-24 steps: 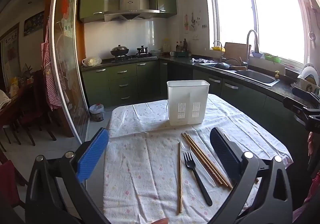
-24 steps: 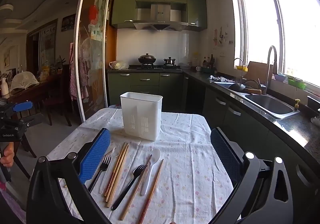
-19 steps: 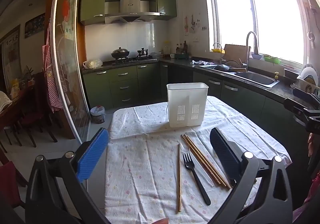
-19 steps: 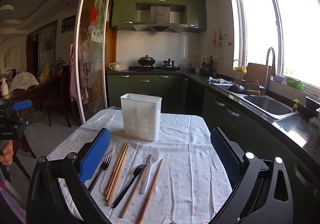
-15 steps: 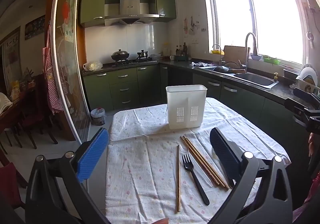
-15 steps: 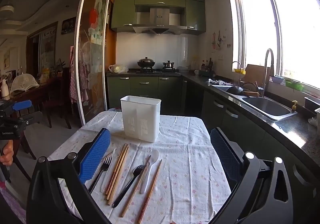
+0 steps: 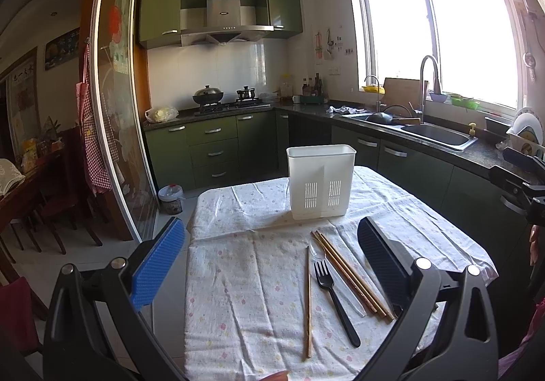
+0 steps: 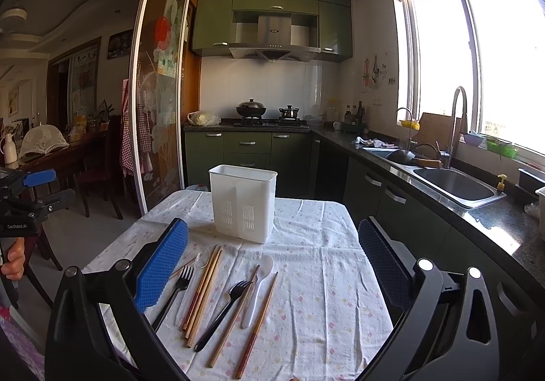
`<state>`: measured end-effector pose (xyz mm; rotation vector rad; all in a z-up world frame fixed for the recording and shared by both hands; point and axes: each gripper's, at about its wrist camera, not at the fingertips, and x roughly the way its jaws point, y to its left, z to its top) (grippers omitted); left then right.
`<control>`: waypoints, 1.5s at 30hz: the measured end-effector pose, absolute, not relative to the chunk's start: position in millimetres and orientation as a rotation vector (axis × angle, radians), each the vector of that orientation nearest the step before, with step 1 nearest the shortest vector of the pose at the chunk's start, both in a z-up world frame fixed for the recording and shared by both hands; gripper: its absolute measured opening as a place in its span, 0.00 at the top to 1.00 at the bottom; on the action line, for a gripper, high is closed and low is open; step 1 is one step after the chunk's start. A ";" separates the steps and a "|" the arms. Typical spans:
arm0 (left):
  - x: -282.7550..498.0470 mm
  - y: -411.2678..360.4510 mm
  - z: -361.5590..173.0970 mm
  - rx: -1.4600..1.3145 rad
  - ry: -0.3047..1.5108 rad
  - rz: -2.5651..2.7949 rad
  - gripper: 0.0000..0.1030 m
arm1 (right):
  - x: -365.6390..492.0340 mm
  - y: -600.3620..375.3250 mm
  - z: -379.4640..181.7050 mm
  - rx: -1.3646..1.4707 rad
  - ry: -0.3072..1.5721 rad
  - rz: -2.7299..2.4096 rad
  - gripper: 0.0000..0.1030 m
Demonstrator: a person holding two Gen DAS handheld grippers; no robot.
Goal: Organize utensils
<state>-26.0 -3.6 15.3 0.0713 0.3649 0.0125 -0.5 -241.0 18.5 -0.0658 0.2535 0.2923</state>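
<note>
A white slotted utensil holder (image 7: pixel 320 186) (image 8: pixel 242 202) stands upright on the cloth-covered table (image 7: pixel 238 278). In front of it lie wooden chopsticks (image 7: pixel 351 273) (image 8: pixel 202 289), a single chopstick (image 7: pixel 308 302), a black fork (image 7: pixel 335 302) (image 8: pixel 223 311), a second black fork (image 8: pixel 173 294), a white spoon (image 8: pixel 257 289) and a clear spoon (image 8: pixel 196 273). My left gripper (image 7: pixel 270 265) is open and empty above the table's near edge. My right gripper (image 8: pixel 272 265) is open and empty above the utensils.
Green kitchen cabinets and a stove (image 7: pixel 221 128) stand behind the table. A counter with a sink (image 8: pixel 456 188) runs along the right. A glass sliding door (image 7: pixel 119 128) and dining chairs are at the left. The table's left edge drops to the floor.
Both grippers have risen and drawn back slightly; the holder and utensils sit a little lower in view. Nothing was grasped.
</note>
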 end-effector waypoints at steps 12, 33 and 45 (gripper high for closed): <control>-26.4 -3.8 14.9 0.074 0.366 0.012 0.06 | 2.9 -239.7 16.7 -0.066 0.258 0.293 0.04; -26.6 -4.6 14.2 0.076 0.367 0.013 0.06 | 4.9 -238.2 13.3 -0.066 0.260 0.292 0.04; -26.5 -5.3 12.8 0.077 0.369 0.012 0.06 | 5.9 -237.5 11.4 -0.065 0.263 0.294 0.04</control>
